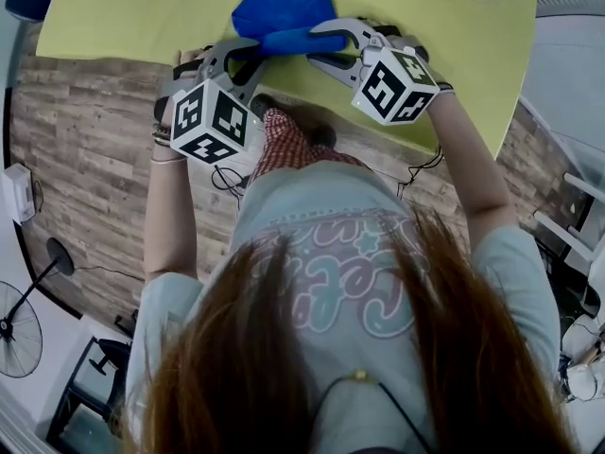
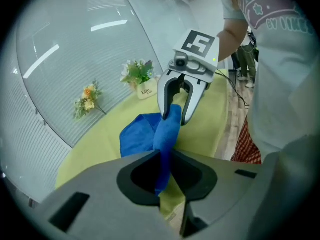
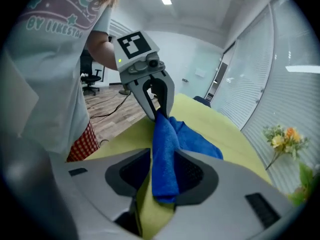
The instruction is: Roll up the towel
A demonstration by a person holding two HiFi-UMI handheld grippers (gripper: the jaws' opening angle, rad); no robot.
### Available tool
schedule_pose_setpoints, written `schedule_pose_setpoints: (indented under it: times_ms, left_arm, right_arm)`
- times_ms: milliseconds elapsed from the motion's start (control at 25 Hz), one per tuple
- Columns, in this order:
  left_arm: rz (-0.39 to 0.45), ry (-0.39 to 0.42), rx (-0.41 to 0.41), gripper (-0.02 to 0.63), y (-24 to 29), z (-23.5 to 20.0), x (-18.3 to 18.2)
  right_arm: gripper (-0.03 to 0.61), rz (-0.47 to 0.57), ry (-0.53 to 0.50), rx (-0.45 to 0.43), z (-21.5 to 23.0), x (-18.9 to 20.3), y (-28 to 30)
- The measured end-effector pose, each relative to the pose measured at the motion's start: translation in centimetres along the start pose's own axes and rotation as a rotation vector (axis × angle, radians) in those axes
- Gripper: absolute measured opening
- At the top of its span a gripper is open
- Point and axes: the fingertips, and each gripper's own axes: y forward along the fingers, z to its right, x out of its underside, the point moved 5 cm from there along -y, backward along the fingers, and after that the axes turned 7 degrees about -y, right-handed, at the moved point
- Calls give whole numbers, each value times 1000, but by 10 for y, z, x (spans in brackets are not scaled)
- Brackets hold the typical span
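A blue towel [image 1: 279, 6] lies on the yellow-green table top [image 1: 142, 12], with its near edge gathered into a thick roll. Both grippers hold that roll from opposite ends, facing each other just above the table's near edge. My left gripper [image 1: 253, 57] is shut on one end; in the left gripper view the blue towel [image 2: 165, 134] runs up out of the left gripper [image 2: 166, 159] to the right gripper [image 2: 176, 115]. My right gripper [image 1: 326, 45] is shut on the other end; in its own view the towel [image 3: 164, 159] fills the right gripper [image 3: 162, 171] and reaches the left gripper [image 3: 159, 115].
A small vase of flowers [image 2: 138, 76] and a loose flower sprig [image 2: 87, 96] sit at the table's far side by a glass wall. The person's body stands close against the near edge [image 1: 312, 112]. A fan [image 1: 19, 329] and cables lie on the wooden floor.
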Motion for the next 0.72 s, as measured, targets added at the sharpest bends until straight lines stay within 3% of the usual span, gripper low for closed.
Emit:
schedule_pose_setpoints:
  times_ms: [80, 280, 720]
  left_arm:
    - [6, -24, 4, 61, -6, 10, -1]
    - [9, -74, -4, 61, -14, 27, 0]
    - [2, -149, 58, 61, -17, 51, 5]
  right_arm:
    - [160, -24, -65, 14, -6, -1, -2]
    - [83, -39, -183, 67, -17, -2, -6]
    - [72, -15, -81, -97, -39, -7, -20]
